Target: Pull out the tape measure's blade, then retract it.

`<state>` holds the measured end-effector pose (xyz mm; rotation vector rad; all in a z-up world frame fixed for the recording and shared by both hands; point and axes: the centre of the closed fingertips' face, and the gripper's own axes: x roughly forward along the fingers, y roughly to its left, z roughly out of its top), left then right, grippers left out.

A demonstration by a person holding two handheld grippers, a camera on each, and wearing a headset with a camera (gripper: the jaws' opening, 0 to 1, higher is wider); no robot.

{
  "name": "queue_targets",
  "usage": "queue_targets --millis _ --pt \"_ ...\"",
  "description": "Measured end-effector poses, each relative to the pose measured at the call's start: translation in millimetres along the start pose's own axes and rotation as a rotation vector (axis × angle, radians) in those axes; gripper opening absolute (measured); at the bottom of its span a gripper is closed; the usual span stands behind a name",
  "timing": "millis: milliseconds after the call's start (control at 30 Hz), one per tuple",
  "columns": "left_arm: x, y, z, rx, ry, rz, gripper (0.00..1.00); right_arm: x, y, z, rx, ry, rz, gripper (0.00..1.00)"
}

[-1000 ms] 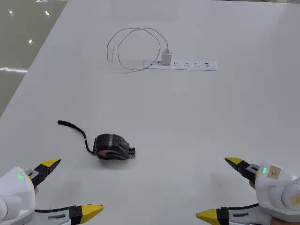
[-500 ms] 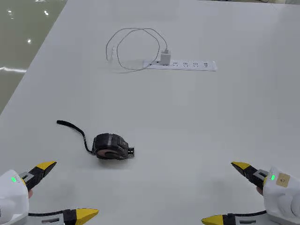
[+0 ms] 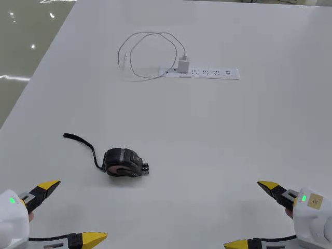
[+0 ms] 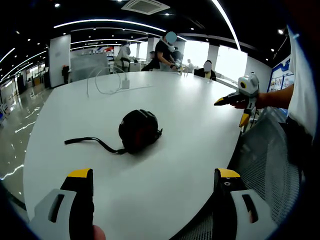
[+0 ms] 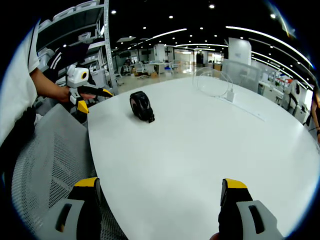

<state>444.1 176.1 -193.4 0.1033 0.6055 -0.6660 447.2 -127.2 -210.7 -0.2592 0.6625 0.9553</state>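
A black tape measure [image 3: 123, 162] lies on the white table [image 3: 207, 135], its black wrist strap [image 3: 82, 142] trailing to the left. The blade is inside the case, with only the end hook showing on its right side. The same tape measure [image 4: 139, 130] sits ahead of my left gripper [image 4: 152, 180], which is open and empty. My right gripper [image 5: 159, 190] is open too, with the tape measure [image 5: 142, 106] far off to its left. In the head view the left gripper [image 3: 70, 213] and right gripper [image 3: 254, 215] hang at the near table edge.
A white power strip [image 3: 207, 72] with a plugged-in charger [image 3: 183, 64] and a looped white cable [image 3: 148, 52] lies at the far side of the table. A grey mesh chair [image 5: 50, 165] stands at the near edge. People stand beyond the table [image 4: 165, 50].
Both grippers have drawn back a little toward the near edge and lower in the head view. The tape measure has not moved.
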Motion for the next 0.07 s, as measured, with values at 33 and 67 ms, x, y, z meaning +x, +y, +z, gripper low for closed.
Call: queue_targets --millis 33,67 --pt "0.0 -0.2 0.0 0.0 0.001 -0.001 0.99 0.0 0.3 -0.2 0.001 0.0 0.001 0.99" --pt "-0.1 -0.2 0.0 0.001 0.001 -0.001 0.99 0.1 0.5 -0.5 0.002 0.0 0.001 0.99"
